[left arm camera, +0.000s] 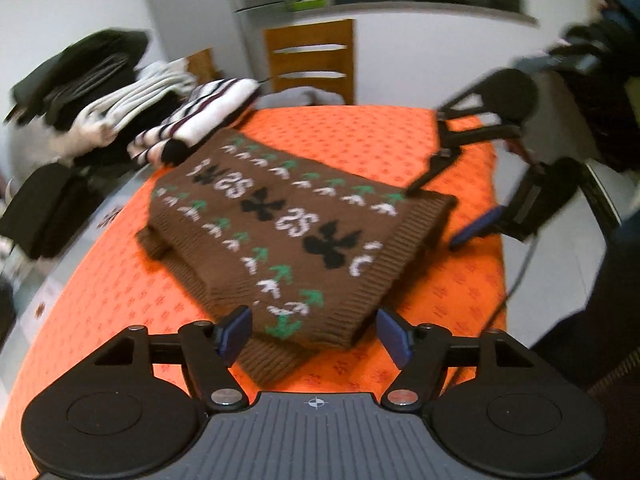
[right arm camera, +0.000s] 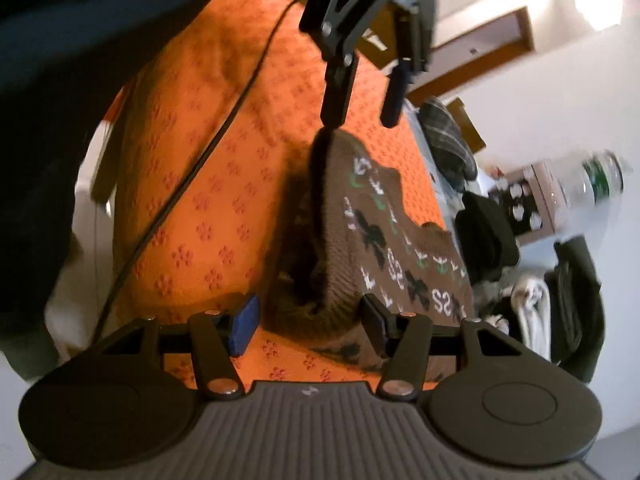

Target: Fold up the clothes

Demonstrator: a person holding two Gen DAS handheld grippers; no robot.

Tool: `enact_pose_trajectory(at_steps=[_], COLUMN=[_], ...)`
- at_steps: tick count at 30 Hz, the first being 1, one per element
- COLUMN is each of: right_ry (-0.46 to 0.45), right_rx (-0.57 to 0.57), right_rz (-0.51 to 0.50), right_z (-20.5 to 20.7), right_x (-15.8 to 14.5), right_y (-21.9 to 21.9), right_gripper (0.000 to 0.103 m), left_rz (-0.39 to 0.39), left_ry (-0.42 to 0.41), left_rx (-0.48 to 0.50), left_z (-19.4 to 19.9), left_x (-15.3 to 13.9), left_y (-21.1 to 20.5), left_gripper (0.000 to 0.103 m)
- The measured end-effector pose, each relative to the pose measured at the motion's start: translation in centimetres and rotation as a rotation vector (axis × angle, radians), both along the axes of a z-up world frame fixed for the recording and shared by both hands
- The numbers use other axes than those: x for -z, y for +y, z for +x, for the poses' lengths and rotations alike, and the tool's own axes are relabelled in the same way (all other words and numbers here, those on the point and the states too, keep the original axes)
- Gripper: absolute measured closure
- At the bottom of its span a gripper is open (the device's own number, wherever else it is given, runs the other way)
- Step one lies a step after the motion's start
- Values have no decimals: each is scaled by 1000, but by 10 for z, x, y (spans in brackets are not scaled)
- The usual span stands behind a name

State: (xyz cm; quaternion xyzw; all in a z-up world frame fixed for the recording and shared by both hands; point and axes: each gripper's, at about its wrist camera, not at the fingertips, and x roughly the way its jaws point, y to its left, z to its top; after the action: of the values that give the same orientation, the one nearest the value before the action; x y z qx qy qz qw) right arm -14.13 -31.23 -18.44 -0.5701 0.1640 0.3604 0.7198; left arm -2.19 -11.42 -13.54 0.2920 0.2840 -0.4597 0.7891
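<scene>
A brown knitted sweater [left arm camera: 280, 220] with white, green and black patterns lies folded on the orange tablecloth [left arm camera: 120, 312]. My left gripper [left arm camera: 316, 334] stands open at the sweater's near ribbed hem; the hem lies between its blue pads without being pressed. My right gripper [left arm camera: 434, 216] is open at the sweater's right corner. In the right wrist view the right gripper [right arm camera: 310, 328] straddles the thick folded edge of the sweater [right arm camera: 384, 240], with a gap beside its left pad. At the sweater's far end, the left gripper [right arm camera: 362, 120] hangs open.
Piles of folded clothes lie at the table's far left: a striped one [left arm camera: 200, 120], a white one [left arm camera: 132, 108] and dark ones [left arm camera: 80, 68]. A wooden chair [left arm camera: 312, 64] stands behind. A black cable [right arm camera: 224, 128] crosses the cloth. A person's dark sleeve [right arm camera: 60, 80] fills the left.
</scene>
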Motion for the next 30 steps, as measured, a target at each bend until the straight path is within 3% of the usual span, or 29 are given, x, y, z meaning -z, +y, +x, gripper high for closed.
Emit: enact_pose_trajectory(at_steps=[1,5,10,15,18,21,23,26,30], right_ry=[-6,15,71,132,168,184,181,170,145], right_rx=[1,38,146,201,209,193,172,148,149], right_rz=[-11,9,127,197,208,195,172,157,140], right_z=[2,10,27,45,50,47,42,36,33], right_x=[0,-11,-42,-61,-62,-60,-55,-46,-31], right_y=[1,5,3,-2,-4,-3,-1,1,4], right_gripper=[51,64,68,68,68,62,51,37,33], left_rz=[4,15,39,93,125,129,108,70,46], left_ry=[-10,-44,-93,-206,-287,-334,-325,-288,-247], left_rx=[21,66,88,117,127,120,103,67,45], left_z=[-2,-3,0,-2,-2,0,4,11,19], left_x=[2,15,32,47,54,55,51,44,40], left_y=[-1,-10,-19,-22,-22,-21,-20,-19,-18], left_gripper=[28,28,28,29,42,57,65,68,69])
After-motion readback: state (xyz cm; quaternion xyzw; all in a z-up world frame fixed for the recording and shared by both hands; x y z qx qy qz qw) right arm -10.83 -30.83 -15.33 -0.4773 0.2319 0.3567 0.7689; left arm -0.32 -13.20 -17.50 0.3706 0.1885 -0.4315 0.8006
